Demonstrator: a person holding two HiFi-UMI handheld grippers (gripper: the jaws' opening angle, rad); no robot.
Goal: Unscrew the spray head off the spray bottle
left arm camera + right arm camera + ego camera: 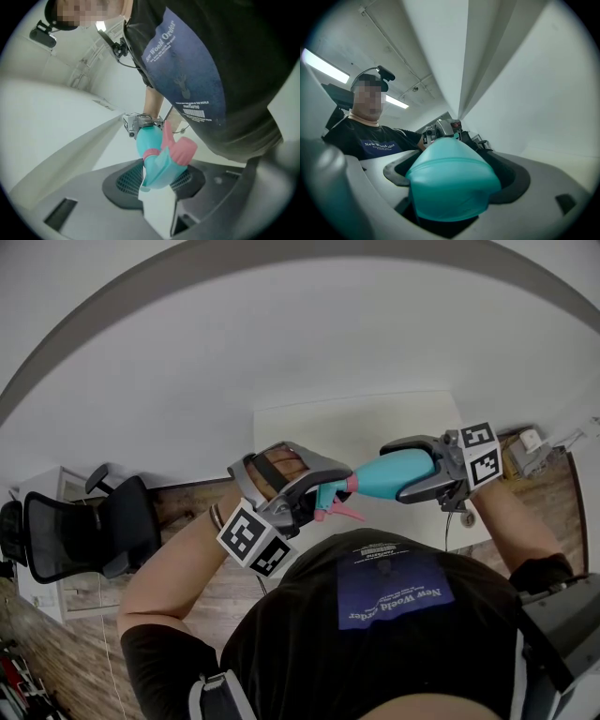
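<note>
Right gripper point(397, 472), jaws wide, clamps the bottle point(451, 187), whose base hides its pads; left gripper point(323, 493) pinches the half-hidden head point(165, 163).

Head camera looks steeply down from above on left gripper point(323, 491) and right gripper point(397, 472). Left camera sits right behind its jaws, facing the right gripper past the spray head point(180, 151). Right camera, tight on the bottle point(450, 183), faces back. All share the bottle.
</note>
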